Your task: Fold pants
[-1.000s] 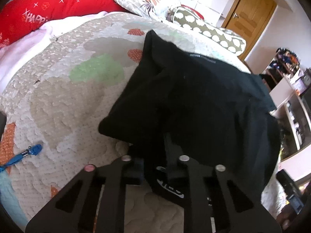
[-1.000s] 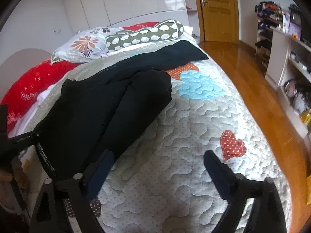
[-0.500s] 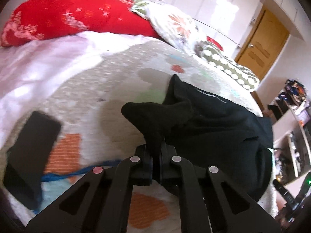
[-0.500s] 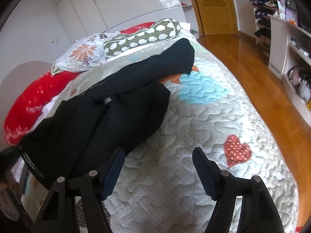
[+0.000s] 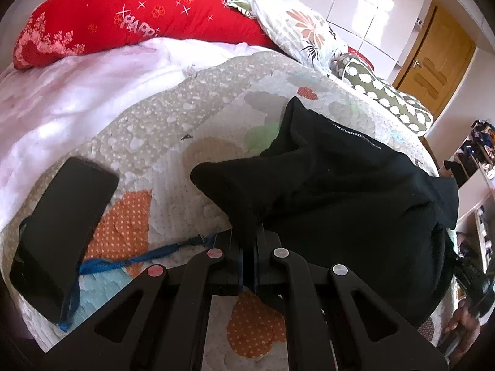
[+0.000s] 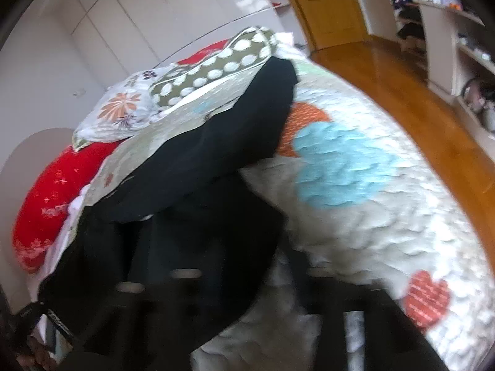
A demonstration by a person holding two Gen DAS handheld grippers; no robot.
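My left gripper is clamped on a near corner of the black pants, bunched mid-quilt. My right gripper, blurred, is closing at their right edge; contact unclear. No neat fold yet.

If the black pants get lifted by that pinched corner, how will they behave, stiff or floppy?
Probably floppy: the black pants already crease and bunch where the left gripper pinches a corner. The rest would likely sag and drag across the quilt rather than rise flat. They look unlikely to slip, since the shut jaws bite folded cloth.
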